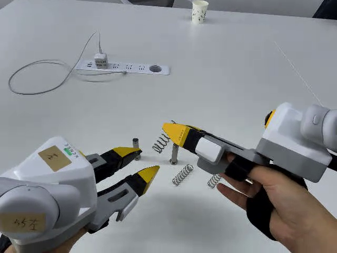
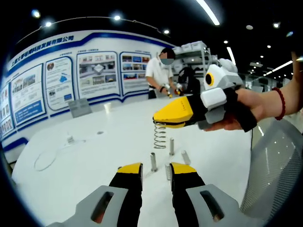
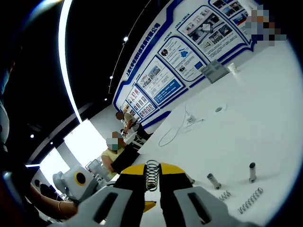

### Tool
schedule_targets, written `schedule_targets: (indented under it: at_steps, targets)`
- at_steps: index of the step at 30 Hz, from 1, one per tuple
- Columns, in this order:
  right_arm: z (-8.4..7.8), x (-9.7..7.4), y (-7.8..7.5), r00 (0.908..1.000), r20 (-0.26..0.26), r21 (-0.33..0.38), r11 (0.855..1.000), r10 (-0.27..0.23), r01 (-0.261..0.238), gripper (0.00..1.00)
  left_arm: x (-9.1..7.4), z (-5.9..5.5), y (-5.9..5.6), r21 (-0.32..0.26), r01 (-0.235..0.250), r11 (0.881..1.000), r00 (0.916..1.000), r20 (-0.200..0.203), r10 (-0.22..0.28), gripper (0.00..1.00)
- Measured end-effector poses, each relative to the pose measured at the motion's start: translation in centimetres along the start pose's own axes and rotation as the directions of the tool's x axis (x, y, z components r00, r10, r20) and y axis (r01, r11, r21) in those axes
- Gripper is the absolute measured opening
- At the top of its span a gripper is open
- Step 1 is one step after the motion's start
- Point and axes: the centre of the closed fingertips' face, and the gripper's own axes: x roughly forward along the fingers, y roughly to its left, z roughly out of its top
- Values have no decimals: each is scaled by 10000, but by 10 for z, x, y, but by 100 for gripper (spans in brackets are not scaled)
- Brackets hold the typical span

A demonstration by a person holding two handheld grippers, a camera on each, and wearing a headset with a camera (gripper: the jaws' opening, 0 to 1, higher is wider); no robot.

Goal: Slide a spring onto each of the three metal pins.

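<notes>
My right gripper point(image 1: 176, 133) is shut on one end of a coil spring point(image 1: 161, 143), which hangs tilted below its yellow tips, above the white table point(image 1: 237, 79). Just beside the spring's low end an upright metal pin point(image 1: 174, 154) stands. A second pin point(image 1: 136, 142) rises by the upper jaw of my left gripper point(image 1: 138, 163), which is open and holds nothing. Two loose springs point(image 1: 182, 175) point(image 1: 213, 181) lie on the table below the right gripper. The left gripper view has the held spring point(image 2: 160, 135) over both pins point(image 2: 153, 161) point(image 2: 171, 146). The right gripper view has that spring point(image 3: 152, 175) between its jaws.
A white power strip point(image 1: 124, 67) with a plugged charger and a looping cable point(image 1: 37, 74) lies at the far left. A paper cup point(image 1: 199, 11) stands at the table's far edge. People stand at another table point(image 2: 163, 71) in the background.
</notes>
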Motion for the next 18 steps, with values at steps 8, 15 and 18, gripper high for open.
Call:
schedule_targets:
  at_steps: [8, 15, 18]
  targets:
    - [0, 14, -3, 9996, -215, -984, 9950, -201, 179, 11, 0, -8, 8, -110, -229, 9997, 9995, -234, 227, 28]
    - [-2, 25, -9, 9981, -499, -1763, 9840, -365, 272, 11, 1, -15, 13, -390, -324, 9987, 9984, -484, 305, 37]
    - [-3, 30, -12, 9970, -588, -2286, 9729, -503, 356, 11, 1, -17, 15, -407, -377, 9985, 9979, -533, 356, 39]
